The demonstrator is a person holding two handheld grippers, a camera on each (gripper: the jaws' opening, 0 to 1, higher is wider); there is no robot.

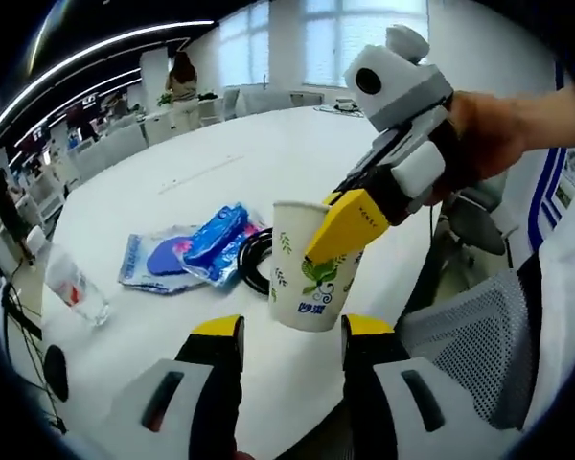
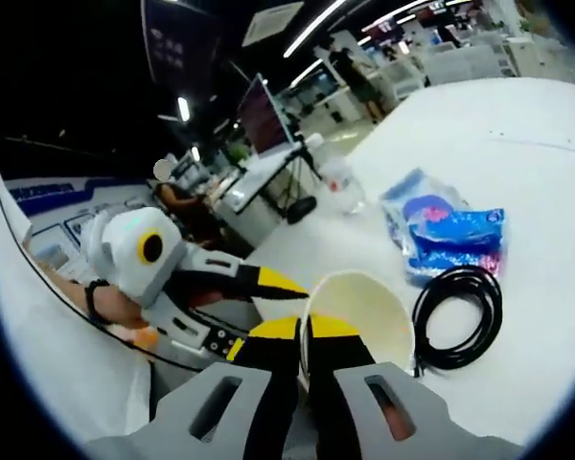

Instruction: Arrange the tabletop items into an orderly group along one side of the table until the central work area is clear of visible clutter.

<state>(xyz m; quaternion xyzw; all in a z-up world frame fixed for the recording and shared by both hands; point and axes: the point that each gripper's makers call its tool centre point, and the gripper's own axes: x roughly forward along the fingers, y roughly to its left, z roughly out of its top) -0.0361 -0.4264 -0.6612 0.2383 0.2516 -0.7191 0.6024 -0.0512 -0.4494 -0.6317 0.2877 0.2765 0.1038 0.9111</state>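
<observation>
- Table (image 1: 268, 153): big white round top. Far half bare, lots of room to move there. Near edge curves right under your grippers in the left gripper view.
- Your R gripper (image 1: 350, 225) comes in from the right in the left gripper view, pinching the cup (image 1: 311, 268) rim: one yellow pad outside the wall, other jaw inside. In the right gripper view the jaws (image 2: 305, 350) sit close together w/ the cup (image 2: 359, 311) wall between them.
- Your L gripper (image 1: 289, 337): jaws spread, nothing between them, low in front of the cup near the table edge. In the right gripper view it (image 2: 259, 302) sits just beside the cup, on its left.
- Cup: paper, green leaf print, upright, close to the near edge.
- Packets (image 1: 196, 249): blue plastic wrappers, overlapping, left of the cup, touching the cable.
- Cable (image 1: 254, 261): black coil, flat on the table, between packets and cup, partly behind the cup.
- Bottle (image 1: 75, 286): clear, lying on its side, well left of the packets, near the table's left edge.
</observation>
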